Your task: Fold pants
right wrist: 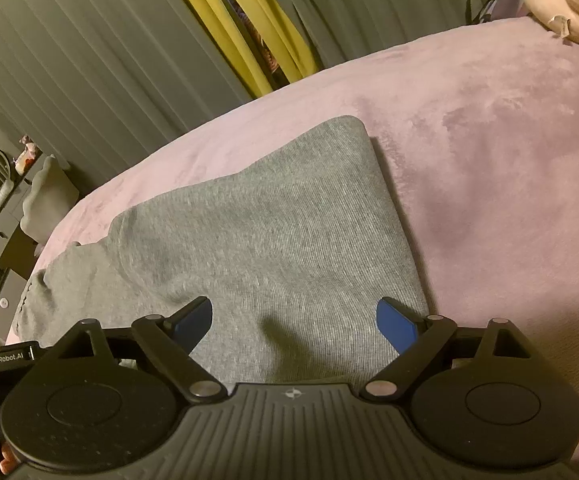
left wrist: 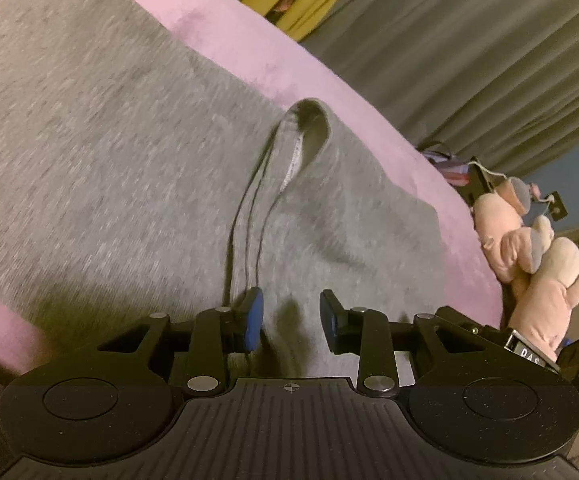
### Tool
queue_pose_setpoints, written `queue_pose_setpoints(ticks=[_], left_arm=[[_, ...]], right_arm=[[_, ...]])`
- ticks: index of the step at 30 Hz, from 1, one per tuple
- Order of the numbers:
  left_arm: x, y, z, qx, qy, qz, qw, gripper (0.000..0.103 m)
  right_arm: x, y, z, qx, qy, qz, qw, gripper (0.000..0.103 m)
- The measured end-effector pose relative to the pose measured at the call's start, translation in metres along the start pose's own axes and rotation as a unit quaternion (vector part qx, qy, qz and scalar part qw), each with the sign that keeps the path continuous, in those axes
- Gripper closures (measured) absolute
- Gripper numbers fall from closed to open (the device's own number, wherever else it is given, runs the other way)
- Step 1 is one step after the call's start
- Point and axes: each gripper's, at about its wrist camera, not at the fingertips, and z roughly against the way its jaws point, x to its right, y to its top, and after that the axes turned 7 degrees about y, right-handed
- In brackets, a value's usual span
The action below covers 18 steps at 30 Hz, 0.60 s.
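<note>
One pair of grey pants (right wrist: 257, 240), folded, lying on the pink bed (right wrist: 489, 152). Two grippers. Left gripper (left wrist: 291, 318): fingers moderately apart over the fabric, gripping nothing. Right gripper (right wrist: 293, 326): fingers spread wide above the pants, empty. One pink plush toy (left wrist: 529, 256) at the bed's edge.

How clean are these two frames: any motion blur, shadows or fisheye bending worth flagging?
Left wrist: the grey knit pants smear with motion blur at left, and the open left gripper shadows the cloth. Right wrist: sharper knit, grey pleated curtains bowed by the lens, dim warm light, right gripper open.
</note>
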Motion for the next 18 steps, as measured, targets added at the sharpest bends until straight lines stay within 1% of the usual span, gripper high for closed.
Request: queue_pose_setpoints(ticks=[3, 7, 9, 11, 12, 13, 15, 17, 18], left_arm=[[0.002, -0.003, 0.002, -0.007, 0.011, -0.008, 0.9999, 0.069], [0.003, -0.009, 0.001, -0.023, 0.007, -0.014, 0.9996, 0.068], [0.006, -0.011, -0.002, -0.025, 0.008, -0.022, 0.9994, 0.068], [0.007, -0.011, -0.005, -0.023, 0.011, -0.021, 0.9995, 0.070], [0.007, -0.012, -0.006, -0.020, 0.009, -0.018, 0.9996, 0.083], [0.006, -0.012, -0.007, -0.020, 0.010, -0.019, 0.9996, 0.094], [0.006, -0.013, -0.004, -0.013, 0.018, -0.023, 0.9995, 0.095], [0.008, -0.014, 0.000, -0.002, 0.023, -0.031, 0.9992, 0.097], [0.009, -0.014, 0.003, 0.005, 0.026, -0.038, 0.9989, 0.097]], right_arm=[[-0.001, 0.000, 0.000, 0.000, 0.000, 0.001, 1.000, 0.012], [-0.001, -0.001, 0.000, 0.000, -0.001, 0.000, 1.000, 0.012], [-0.001, -0.001, 0.000, 0.000, -0.001, 0.001, 1.000, 0.012], [-0.002, -0.001, 0.000, 0.000, -0.002, 0.003, 1.000, 0.012], [-0.002, -0.001, 0.000, 0.001, -0.003, 0.004, 1.000, 0.012], [-0.003, -0.001, 0.000, 0.002, -0.003, 0.006, 1.000, 0.012], [-0.005, -0.002, 0.002, 0.007, -0.001, 0.012, 1.000, 0.013], [-0.007, -0.003, 0.003, 0.010, 0.000, 0.022, 1.000, 0.018], [-0.009, -0.003, 0.004, 0.010, -0.001, 0.027, 1.000, 0.033]])
